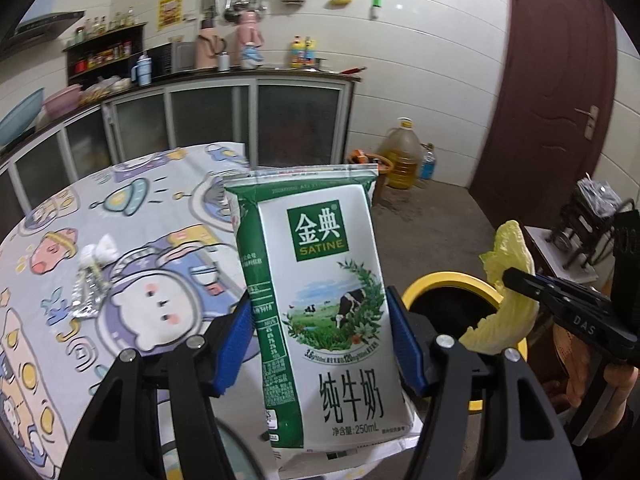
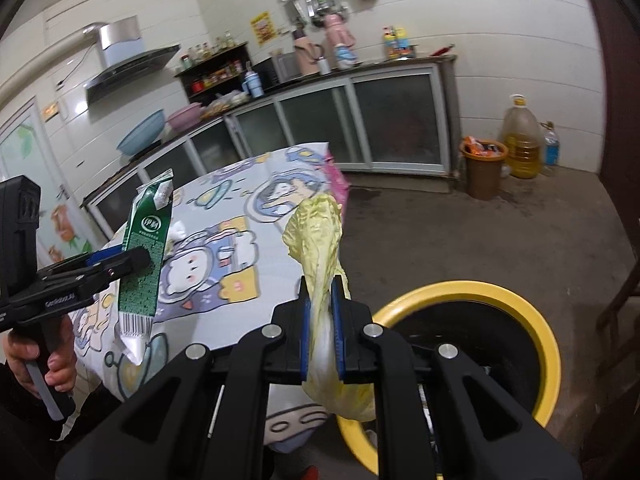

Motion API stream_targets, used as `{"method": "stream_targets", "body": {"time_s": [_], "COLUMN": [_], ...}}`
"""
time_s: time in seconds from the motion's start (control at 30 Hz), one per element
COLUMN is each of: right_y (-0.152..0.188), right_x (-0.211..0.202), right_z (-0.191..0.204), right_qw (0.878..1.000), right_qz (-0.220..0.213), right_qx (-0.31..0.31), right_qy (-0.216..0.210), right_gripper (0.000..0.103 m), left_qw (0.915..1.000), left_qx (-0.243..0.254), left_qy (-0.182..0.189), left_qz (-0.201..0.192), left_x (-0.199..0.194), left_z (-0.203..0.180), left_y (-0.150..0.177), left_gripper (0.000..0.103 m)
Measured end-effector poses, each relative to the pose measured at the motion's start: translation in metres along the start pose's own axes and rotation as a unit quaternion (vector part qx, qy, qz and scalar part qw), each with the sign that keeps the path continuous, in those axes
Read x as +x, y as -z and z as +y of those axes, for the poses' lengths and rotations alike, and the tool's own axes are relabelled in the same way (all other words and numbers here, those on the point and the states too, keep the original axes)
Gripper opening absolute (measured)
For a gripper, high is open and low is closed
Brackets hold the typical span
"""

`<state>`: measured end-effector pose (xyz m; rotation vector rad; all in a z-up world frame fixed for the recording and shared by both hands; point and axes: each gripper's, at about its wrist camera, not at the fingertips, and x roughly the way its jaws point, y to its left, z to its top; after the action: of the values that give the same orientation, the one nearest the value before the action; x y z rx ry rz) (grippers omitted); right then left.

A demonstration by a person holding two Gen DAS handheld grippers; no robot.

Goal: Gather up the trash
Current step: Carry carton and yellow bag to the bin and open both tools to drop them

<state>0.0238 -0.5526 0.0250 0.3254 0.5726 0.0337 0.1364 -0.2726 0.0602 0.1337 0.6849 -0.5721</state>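
Clamped between the blue pads of my left hand-held gripper (image 1: 320, 344) was the milk carton (image 1: 320, 320), upright with its long axis running up out of the jaws, held above the edge of the desk (image 1: 48, 280). Off to its right, my right hand-held gripper (image 2: 323, 332) was pinched shut on a limp cabbage leaf (image 2: 318, 240), and the yellow-rimmed bin (image 2: 536, 320) sat on the floor below and right of both, nearer the right hand as I judged it. Both tools pointed forward and tipped downward, and crumpled tissue (image 1: 98, 250) and a foil blister pack (image 1: 86, 294) remained on the desk.
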Motion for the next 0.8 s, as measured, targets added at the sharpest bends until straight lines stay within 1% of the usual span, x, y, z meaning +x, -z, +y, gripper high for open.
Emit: {"method": "stream_targets", "body": {"time_s": [0.13,0.2,0.33,0.43,0.67,0.73,0.8], "right_y": [0.005,0.009,0.018,0.021,0.035,0.037,0.04], "right_x": [-0.005,-0.006,-0.008,-0.007,-0.004,-0.002,-0.001], "right_z": [-0.02,-0.032,-0.053,-0.059,-0.082,-0.087,-0.092], "right_qw": [1.0,0.999,0.998,0.997,0.993,0.992,0.99], "right_qz": [-0.006,-0.006,-0.004,-0.003,0.002,0.004,0.006], "right_qx": [0.018,0.03,0.048,0.055,0.073,0.08,0.083], "right_qy": [0.02,0.03,0.047,0.057,0.095,0.099,0.112], "right_gripper": [0.01,0.01,0.01,0.01,0.01,0.01,0.01], "left_qw": [0.9996,0.9993,0.9981,0.9971,0.9952,0.9947,0.9942], "left_qx": [0.018,0.027,0.042,0.051,0.071,0.075,0.079], "left_qy": [0.021,0.025,0.044,0.055,0.067,0.071,0.073], "left_qz": [-0.007,-0.011,-0.01,-0.013,-0.008,-0.004,0.002], "left_x": [0.008,0.011,0.021,0.028,0.051,0.06,0.069], "left_z": [-0.024,-0.036,-0.056,-0.07,-0.097,-0.105,-0.112], "left_y": [-0.004,-0.005,-0.006,-0.007,-0.008,-0.008,-0.008], "left_gripper": [0.06,0.06,0.06,0.06,0.06,0.06,0.06]}}
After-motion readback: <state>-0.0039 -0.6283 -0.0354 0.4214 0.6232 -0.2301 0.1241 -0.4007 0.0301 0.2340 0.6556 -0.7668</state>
